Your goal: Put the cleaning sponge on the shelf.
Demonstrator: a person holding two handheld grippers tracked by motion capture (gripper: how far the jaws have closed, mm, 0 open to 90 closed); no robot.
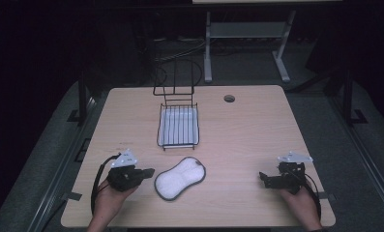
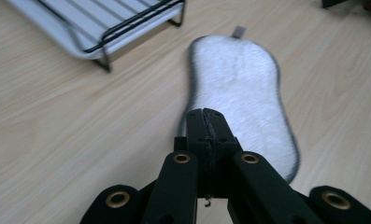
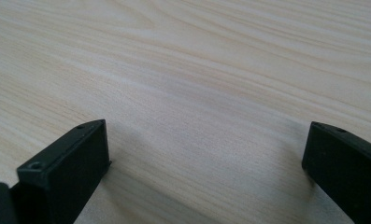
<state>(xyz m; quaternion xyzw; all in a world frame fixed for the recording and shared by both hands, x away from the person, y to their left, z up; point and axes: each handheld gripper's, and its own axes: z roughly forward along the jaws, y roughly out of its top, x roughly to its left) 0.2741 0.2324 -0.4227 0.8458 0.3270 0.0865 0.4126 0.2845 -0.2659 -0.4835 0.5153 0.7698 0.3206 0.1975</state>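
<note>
With its jaws pressed together on nothing, the left claw (image 1: 148, 171) sits just beside the white sponge pad (image 1: 180, 177), which lies on the tabletop (image 1: 247, 135) in front of the wire rack (image 1: 178, 126), so a push forward risks shoving the pad away, while the right claw (image 3: 206, 154) stands wide open, well apart from the rack.

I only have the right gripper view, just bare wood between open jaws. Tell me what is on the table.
Observer: A white pad with a grey edge lies on the table, near the middle of its front edge.
Operator: Report the left gripper.
Observer: The left gripper has its jaws shut, tips by the pad's left end; whether they pinch it I cannot tell.
Operator: Name anything else out there.
Observer: A black wire rack stands beyond the pad, apart from it.
</note>
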